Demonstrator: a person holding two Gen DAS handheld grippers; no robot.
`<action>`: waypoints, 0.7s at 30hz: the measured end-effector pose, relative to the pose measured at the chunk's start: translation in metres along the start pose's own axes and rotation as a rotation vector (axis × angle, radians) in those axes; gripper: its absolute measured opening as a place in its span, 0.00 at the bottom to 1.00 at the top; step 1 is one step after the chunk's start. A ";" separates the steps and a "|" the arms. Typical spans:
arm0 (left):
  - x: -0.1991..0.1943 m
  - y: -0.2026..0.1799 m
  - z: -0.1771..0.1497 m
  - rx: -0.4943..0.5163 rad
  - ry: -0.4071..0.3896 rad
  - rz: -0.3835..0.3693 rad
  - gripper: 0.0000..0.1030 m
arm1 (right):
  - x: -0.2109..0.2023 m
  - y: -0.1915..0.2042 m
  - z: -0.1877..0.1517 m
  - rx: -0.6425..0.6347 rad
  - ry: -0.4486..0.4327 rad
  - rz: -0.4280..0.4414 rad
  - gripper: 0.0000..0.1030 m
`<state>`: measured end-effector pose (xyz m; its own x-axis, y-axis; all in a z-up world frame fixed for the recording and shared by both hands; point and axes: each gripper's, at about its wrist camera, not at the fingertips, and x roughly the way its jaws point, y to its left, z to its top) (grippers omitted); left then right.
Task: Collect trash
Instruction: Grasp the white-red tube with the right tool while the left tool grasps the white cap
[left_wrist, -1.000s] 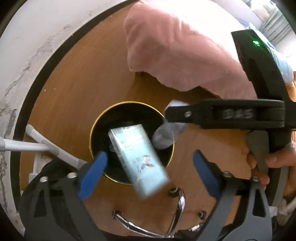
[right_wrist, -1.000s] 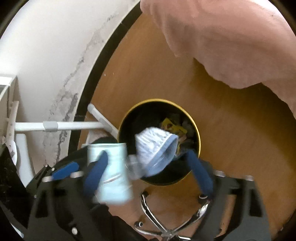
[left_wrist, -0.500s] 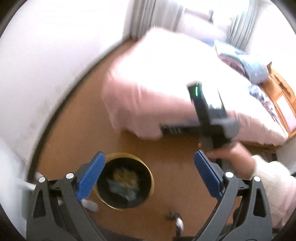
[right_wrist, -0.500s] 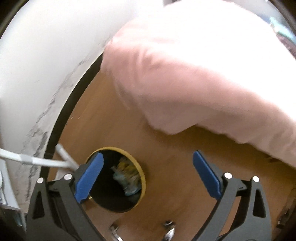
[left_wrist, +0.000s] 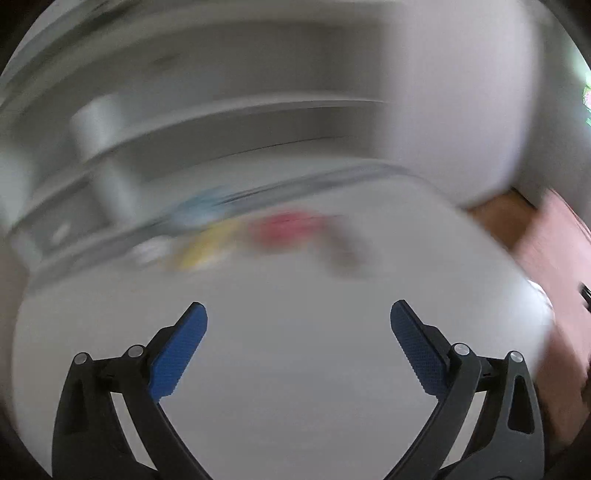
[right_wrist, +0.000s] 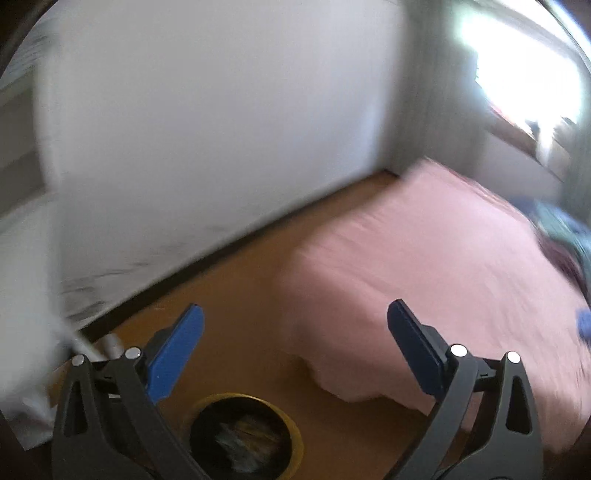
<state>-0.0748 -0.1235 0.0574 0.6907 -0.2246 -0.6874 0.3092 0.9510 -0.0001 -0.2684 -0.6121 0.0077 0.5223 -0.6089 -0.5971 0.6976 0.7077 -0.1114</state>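
In front of my left claw (left_wrist: 298, 325) the white table (left_wrist: 295, 387) is bare; blurred small things (left_wrist: 288, 229) lie at its far edge. Under my right claw (right_wrist: 294, 328) the floor (right_wrist: 236, 280) is free between wall (right_wrist: 207, 129) and bed (right_wrist: 424, 266); the bin (right_wrist: 291, 424) stands near the bed corner.

We see a round black bin (right_wrist: 245, 435) with a gold rim standing upright on the wooden floor, just below and between the fingers of the right claw (right_wrist: 294, 325); blurred pale and yellowish trash (right_wrist: 240, 439) lies inside it. Ahead of the left claw (left_wrist: 298, 321), on a white surface (left_wrist: 295, 369), we see smeared red (left_wrist: 291, 229), yellow (left_wrist: 207, 247) and light-blue (left_wrist: 201, 210) litter, too blurred to identify, lying well apart from its fingers.
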 end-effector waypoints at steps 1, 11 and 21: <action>0.001 0.024 0.000 -0.041 0.005 0.027 0.94 | -0.005 0.024 0.007 -0.032 -0.015 0.053 0.93; 0.056 0.147 0.018 -0.168 0.101 0.133 0.94 | -0.041 0.292 0.019 -0.390 0.076 0.615 0.93; 0.119 0.153 0.047 -0.150 0.132 0.072 0.93 | -0.024 0.389 0.020 -0.495 0.155 0.618 0.93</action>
<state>0.0853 -0.0150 0.0101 0.6128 -0.1345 -0.7787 0.1545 0.9868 -0.0488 0.0002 -0.3295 -0.0051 0.6430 -0.0247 -0.7654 -0.0124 0.9990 -0.0427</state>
